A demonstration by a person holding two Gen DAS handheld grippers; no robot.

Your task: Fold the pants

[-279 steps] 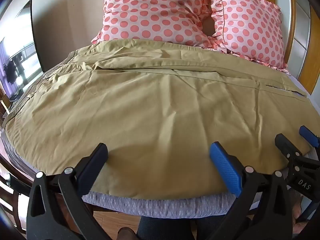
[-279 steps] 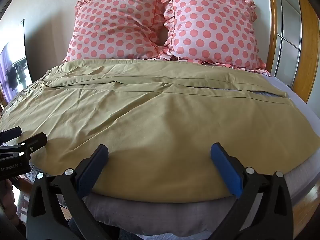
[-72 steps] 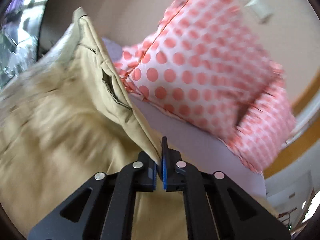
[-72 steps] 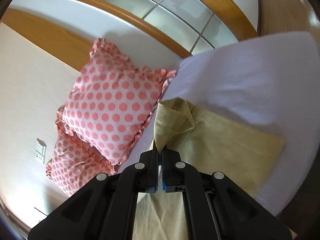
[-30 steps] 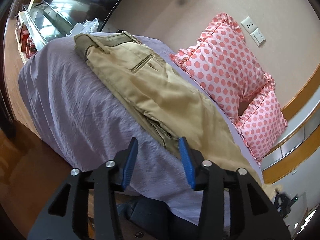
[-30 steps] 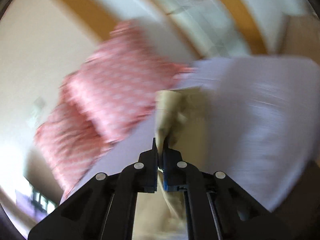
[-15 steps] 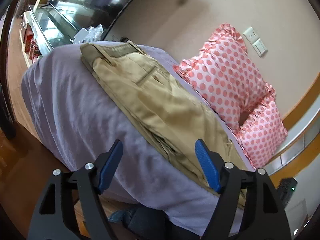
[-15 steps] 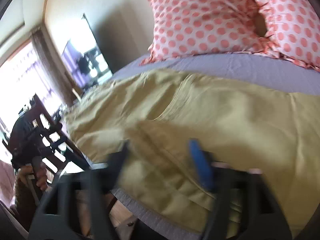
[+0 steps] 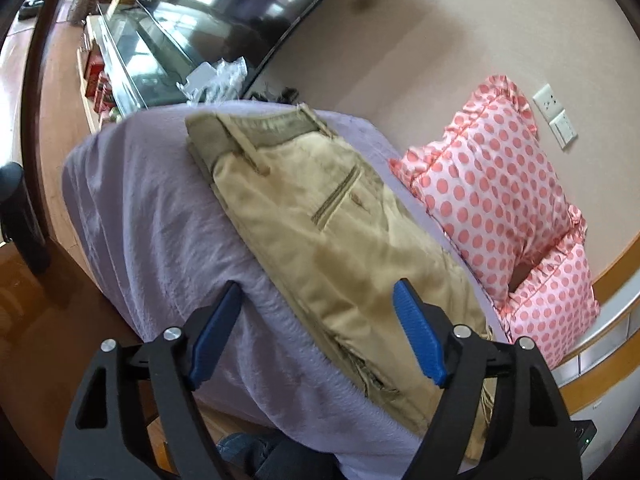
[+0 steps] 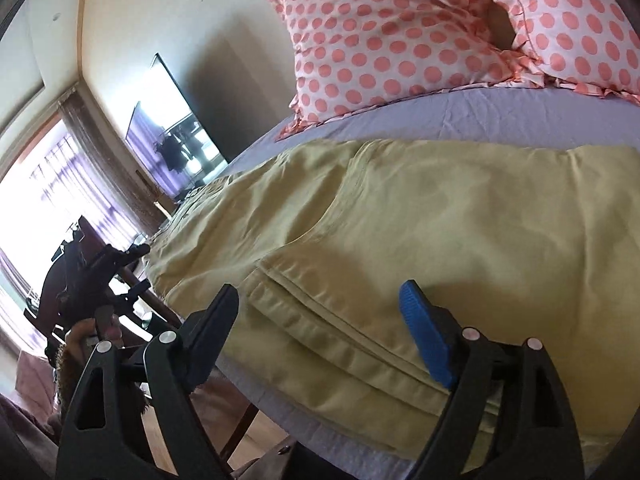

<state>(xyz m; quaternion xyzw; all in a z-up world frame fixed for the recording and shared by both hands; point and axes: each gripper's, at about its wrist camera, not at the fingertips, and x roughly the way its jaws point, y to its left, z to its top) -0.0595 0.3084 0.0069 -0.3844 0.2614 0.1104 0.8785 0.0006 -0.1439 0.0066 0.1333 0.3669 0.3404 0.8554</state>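
Note:
The khaki pants (image 9: 320,232) lie folded lengthwise on the lilac bed sheet (image 9: 152,232), waistband and back pocket toward the far left. My left gripper (image 9: 316,328) is open and empty, hovering over the near edge of the pants. In the right wrist view the pants (image 10: 420,232) spread across the bed with layered hems at the near edge. My right gripper (image 10: 320,320) is open and empty just above those hems. The left gripper (image 10: 120,264) shows there at far left, held by a hand.
Two pink polka-dot pillows (image 9: 500,208) lean on the wall at the bed's head, also in the right wrist view (image 10: 400,40). A TV (image 10: 176,140) and a glass cabinet (image 9: 132,64) stand beyond the bed's left side. Wooden floor lies below the bed edge.
Both grippers let go of the pants and opened wide. The pants now lie folded in half lengthwise on the bed. The right gripper swung around to face the bed from its near side.

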